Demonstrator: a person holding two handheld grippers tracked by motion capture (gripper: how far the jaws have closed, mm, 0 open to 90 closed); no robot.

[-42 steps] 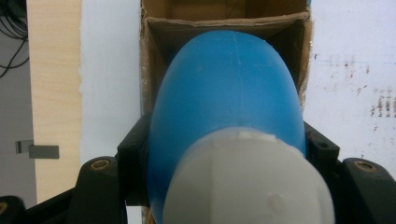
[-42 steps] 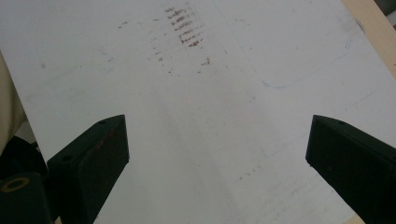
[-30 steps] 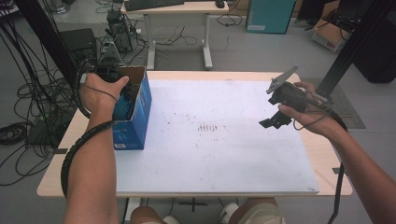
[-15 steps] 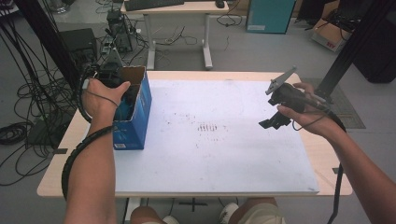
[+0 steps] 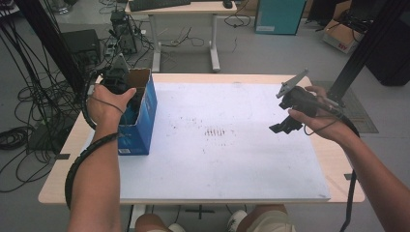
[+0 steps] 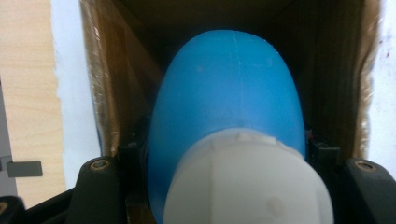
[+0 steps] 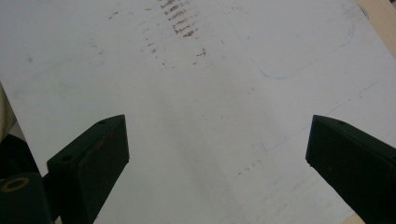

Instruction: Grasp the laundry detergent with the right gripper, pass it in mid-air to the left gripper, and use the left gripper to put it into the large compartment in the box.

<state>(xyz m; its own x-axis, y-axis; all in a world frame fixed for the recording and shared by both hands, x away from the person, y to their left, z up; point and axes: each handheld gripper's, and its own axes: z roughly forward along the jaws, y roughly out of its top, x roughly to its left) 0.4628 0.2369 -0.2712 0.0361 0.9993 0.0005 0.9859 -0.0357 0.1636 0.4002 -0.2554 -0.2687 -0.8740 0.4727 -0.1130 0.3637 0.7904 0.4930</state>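
Between the left gripper's point(image 5: 115, 83) fingers point(image 6: 100, 179), a blue bottle point(image 6: 229, 88) with white cap point(image 6: 247, 182) sits clamped inside the open cardboard box point(image 5: 141, 113) at the table's point(image 5: 63, 159) left edge. Right gripper point(image 5: 290, 113) hovers spread above white sheet point(image 7: 210, 93), well apart.

A white sheet point(image 5: 232, 159), marked with brown smudges point(image 5: 215, 131), is spread over the wooden table point(image 5: 53, 186). Beyond it, a desk point(image 5: 183, 7), a teal cabinet point(image 5: 278, 14) and tangled cables point(image 5: 19, 121) are seen on the floor.

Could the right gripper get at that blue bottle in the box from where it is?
Probably not as things stand. The bottle sits inside the box, clamped by the left gripper, while the open right gripper hangs across the table.
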